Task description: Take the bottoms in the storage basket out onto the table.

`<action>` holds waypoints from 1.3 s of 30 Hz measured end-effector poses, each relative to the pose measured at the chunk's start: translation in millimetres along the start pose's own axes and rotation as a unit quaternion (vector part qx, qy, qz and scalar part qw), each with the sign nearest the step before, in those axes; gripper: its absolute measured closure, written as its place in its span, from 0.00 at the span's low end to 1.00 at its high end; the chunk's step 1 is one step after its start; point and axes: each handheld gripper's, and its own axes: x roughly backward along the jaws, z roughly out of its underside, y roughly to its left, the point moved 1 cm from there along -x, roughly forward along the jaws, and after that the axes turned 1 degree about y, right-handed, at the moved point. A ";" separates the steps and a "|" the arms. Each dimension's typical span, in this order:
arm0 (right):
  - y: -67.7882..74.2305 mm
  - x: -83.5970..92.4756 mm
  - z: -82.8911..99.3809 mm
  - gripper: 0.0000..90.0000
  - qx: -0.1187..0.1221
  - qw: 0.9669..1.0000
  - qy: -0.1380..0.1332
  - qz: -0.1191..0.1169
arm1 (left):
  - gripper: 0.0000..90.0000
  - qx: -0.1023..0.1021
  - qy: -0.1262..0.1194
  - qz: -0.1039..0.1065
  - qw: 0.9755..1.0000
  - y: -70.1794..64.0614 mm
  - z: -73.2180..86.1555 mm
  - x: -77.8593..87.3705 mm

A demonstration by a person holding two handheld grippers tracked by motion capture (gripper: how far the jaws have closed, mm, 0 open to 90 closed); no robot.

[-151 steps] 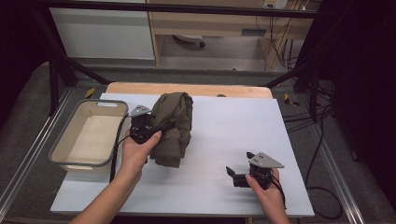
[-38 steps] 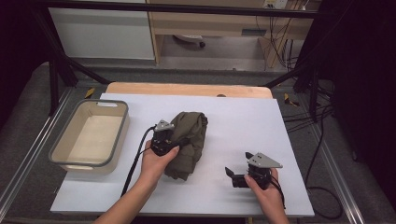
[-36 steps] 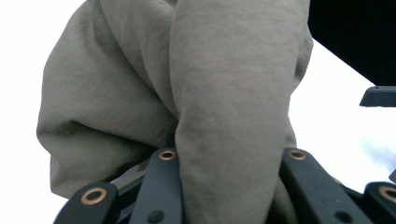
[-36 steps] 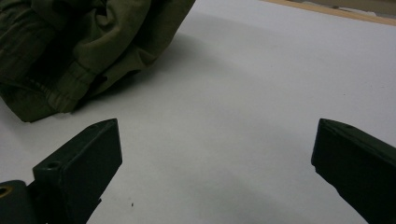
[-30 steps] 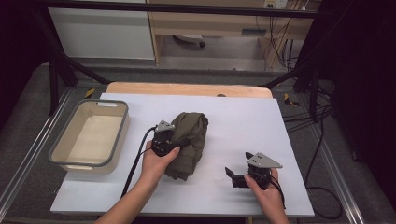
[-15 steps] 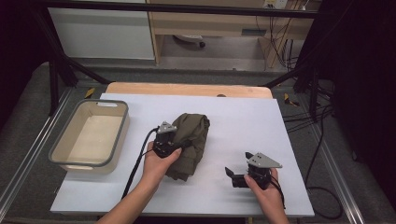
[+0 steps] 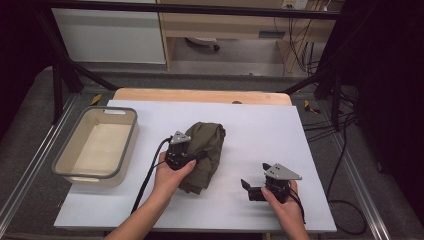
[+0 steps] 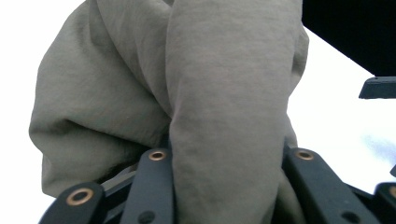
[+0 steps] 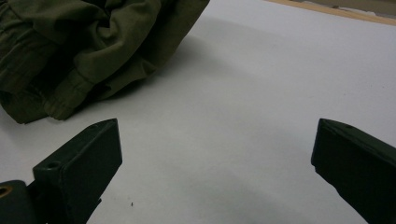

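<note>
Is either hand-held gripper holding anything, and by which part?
Left hand-held gripper has a thick fold of the olive garment between its just-opening jaws. Right hand-held gripper holds nothing.
</note>
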 end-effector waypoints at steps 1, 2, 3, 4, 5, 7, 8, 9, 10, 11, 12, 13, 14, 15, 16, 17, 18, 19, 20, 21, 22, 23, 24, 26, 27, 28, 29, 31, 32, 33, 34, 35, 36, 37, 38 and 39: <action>0.0 0.0 0.1 0.03 0.000 1.000 0.000 0.000 | 0.70 0.002 0.000 -0.001 1.000 -0.1 0.0 -0.3; -0.1 -0.1 0.1 0.03 0.001 1.000 0.000 0.000 | 0.68 0.003 0.000 -0.002 1.000 -0.2 0.0 -0.5; 0.0 -0.1 0.1 0.03 0.000 1.000 0.000 0.000 | 0.66 0.007 0.000 -0.004 1.000 -0.6 0.0 -0.8; -0.1 -0.1 0.0 0.03 0.001 1.000 0.000 0.000 | 0.64 0.010 0.000 -0.006 1.000 -1.2 0.1 -0.8; -0.1 -0.1 -0.1 0.03 0.001 1.000 0.000 0.000 | 0.62 0.011 -0.002 -0.006 1.000 -2.0 0.1 -0.8; 0.0 0.1 0.0 0.03 0.000 1.000 0.000 0.000 | 0.56 0.009 -0.004 -0.008 1.000 -4.1 0.1 -1.1; -0.2 0.2 0.0 0.03 0.000 1.000 0.001 -0.001 | 0.53 0.005 -0.004 -0.011 1.000 -5.3 0.3 -1.5; -0.3 0.0 0.1 0.03 0.000 1.000 0.000 0.000 | 0.51 0.001 -0.003 -0.013 1.000 -6.2 0.5 -1.9; -0.2 0.0 0.1 0.03 0.000 1.000 0.001 0.000 | 0.48 0.001 -0.004 -0.012 1.000 -6.9 0.8 -2.4; -0.1 0.0 0.1 0.03 0.000 1.000 0.000 0.000 | 0.46 0.000 -0.003 -0.012 1.000 -7.4 0.9 -2.9; 0.0 0.1 0.0 0.03 0.001 1.000 0.000 0.000 | 0.44 0.001 -0.003 -0.011 1.000 -7.7 1.0 -3.4; 0.2 0.0 -0.1 0.03 0.001 1.000 0.000 0.000 | 0.42 0.001 -0.003 -0.011 1.000 -7.8 1.0 -3.6; 0.3 -0.1 0.0 0.03 0.001 1.000 0.001 0.000 | 0.41 0.000 -0.004 -0.011 1.000 -8.0 0.9 -3.6; 0.3 -0.2 0.0 0.03 0.001 1.000 0.001 0.000 | 0.39 0.000 -0.004 -0.012 1.000 -8.2 0.9 -3.7; 0.4 -0.3 0.0 0.03 0.000 1.000 0.001 0.000 | 0.37 -0.002 -0.004 -0.013 1.000 -8.4 0.8 -3.6; 0.2 -0.3 0.1 0.03 0.000 1.000 0.001 0.000 | 0.35 -0.003 -0.004 -0.014 1.000 -8.9 0.8 -3.6; 0.0 -0.3 0.0 0.03 0.001 1.000 0.000 0.000 | 0.33 -0.005 -0.002 -0.015 1.000 -9.6 0.7 -3.3; 0.0 -0.3 0.0 0.03 0.001 1.000 0.000 0.000 | 0.31 -0.005 -0.003 -0.017 1.000 -10.3 0.6 -2.9; 0.1 -0.3 0.1 0.03 0.000 1.000 0.001 0.000 | 0.29 -0.007 -0.003 -0.018 1.000 -10.9 0.6 -2.7; 0.1 -0.5 0.1 0.03 0.000 1.000 0.001 0.000 | 0.28 -0.011 -0.003 -0.019 1.000 -12.0 0.5 -2.8; 0.3 -0.6 0.1 0.03 0.001 1.000 0.002 -0.001 | 0.26 -0.014 -0.002 -0.022 1.000 -12.8 0.5 -3.1; 0.4 -0.5 0.0 0.03 0.001 1.000 0.002 -0.001 | 0.25 -0.016 -0.002 -0.022 1.000 -13.3 0.4 -3.3; 0.5 -0.6 -0.1 0.03 0.001 1.000 0.001 -0.001 | 0.24 -0.017 -0.001 -0.022 1.000 -13.6 0.4 -3.4; 0.8 -0.5 0.0 0.03 0.001 1.000 0.001 -0.001 | 0.23 -0.017 -0.001 -0.023 1.000 -14.1 0.2 -3.7; 0.8 -0.4 0.0 0.03 0.000 1.000 0.001 -0.001 | 0.22 -0.015 -0.002 -0.023 1.000 -14.5 0.2 -3.9; 0.4 -0.5 0.1 0.03 0.001 1.000 0.001 -0.001 | 0.22 -0.016 -0.002 -0.023 1.000 -14.6 0.1 -4.0; 0.3 -0.5 0.1 0.03 0.001 1.000 0.001 0.000 | 0.21 -0.018 -0.003 -0.024 1.000 -14.8 -0.1 -4.2; 0.1 -0.6 0.0 0.03 0.001 1.000 0.002 -0.001 | 0.19 -0.020 -0.002 -0.027 0.999 -15.5 -0.4 -4.2; 0.3 -0.6 0.0 0.03 0.001 1.000 0.002 -0.001 | 0.17 -0.020 -0.003 -0.027 0.999 -15.8 -0.6 -4.0; 0.4 -0.6 0.0 0.03 0.001 1.000 0.002 -0.001 | 0.17 -0.020 -0.003 -0.026 0.999 -15.9 -0.8 -3.8; 0.7 -0.6 0.0 0.03 0.000 1.000 0.002 -0.002 | 0.16 -0.020 -0.004 -0.027 0.999 -15.9 -1.1 -3.7; 0.7 -0.6 0.0 0.03 0.000 1.000 0.002 -0.002 | 0.15 -0.020 -0.006 -0.028 0.999 -15.8 -1.2 -3.6; 0.8 -0.6 0.0 0.03 0.000 1.000 0.002 -0.002 | 0.12 -0.023 -0.008 -0.030 0.999 -16.0 -1.4 -3.5; 0.8 -0.6 0.0 0.03 0.000 1.000 0.002 -0.002 | 0.10 -0.027 -0.012 -0.030 0.999 -16.4 -1.5 -3.2; 0.8 -0.6 0.0 0.03 0.001 1.000 0.002 -0.002 | 0.09 -0.031 -0.013 -0.030 0.999 -16.6 -1.6 -2.7; 0.7 -0.6 0.1 0.03 0.001 1.000 0.002 -0.002 | 0.09 -0.032 -0.014 -0.029 0.999 -16.8 -1.6 -2.4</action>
